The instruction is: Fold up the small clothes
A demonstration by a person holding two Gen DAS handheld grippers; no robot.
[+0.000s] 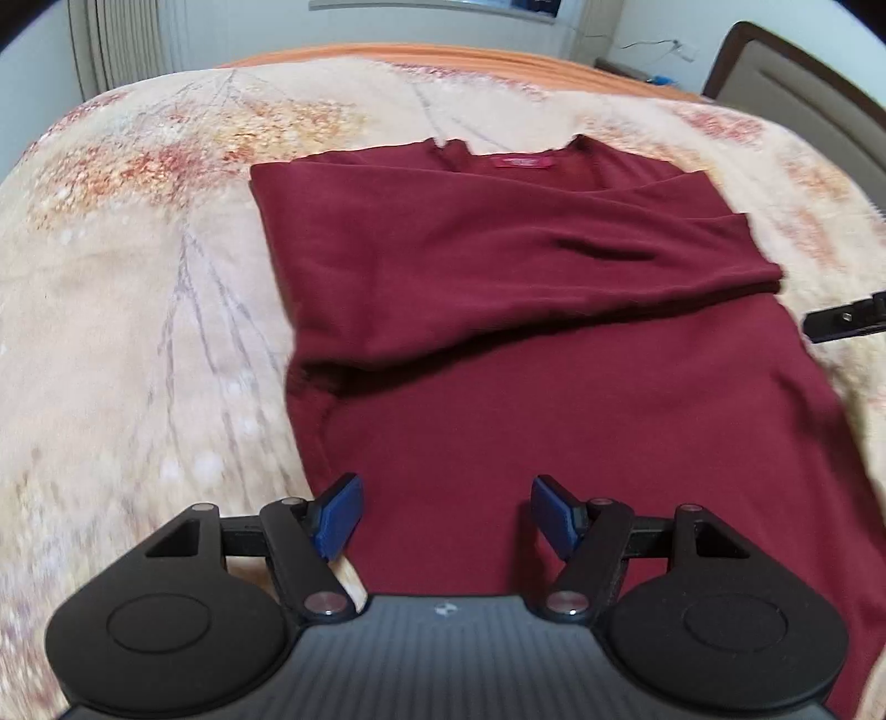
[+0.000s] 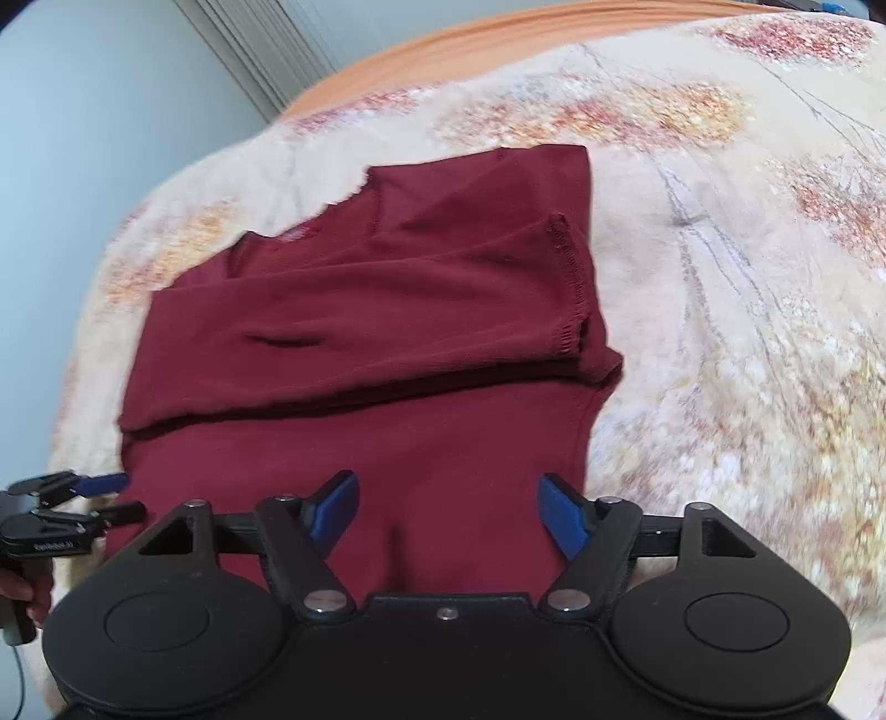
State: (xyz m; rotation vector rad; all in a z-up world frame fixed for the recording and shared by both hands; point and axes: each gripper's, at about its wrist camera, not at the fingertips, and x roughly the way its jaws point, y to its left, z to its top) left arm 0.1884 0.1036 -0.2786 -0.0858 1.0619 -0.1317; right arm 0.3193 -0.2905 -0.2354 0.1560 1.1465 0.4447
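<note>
A dark red long-sleeved top (image 1: 554, 360) lies flat on the bed, neck at the far end, with both sleeves folded across the chest. It also shows in the right wrist view (image 2: 387, 387). My left gripper (image 1: 446, 515) is open and empty, hovering over the hem's left part. My right gripper (image 2: 448, 512) is open and empty over the hem's other side. In the right wrist view the left gripper (image 2: 116, 495) shows at the shirt's left edge. A part of the right gripper (image 1: 847, 321) shows at the left wrist view's right edge.
The bed has a beige floral blanket (image 1: 138, 277) over an orange sheet (image 1: 443, 55). A headboard (image 1: 803, 83) stands at the far right, a radiator (image 1: 122, 39) on the far wall. The blanket also fills the right wrist view (image 2: 747, 277).
</note>
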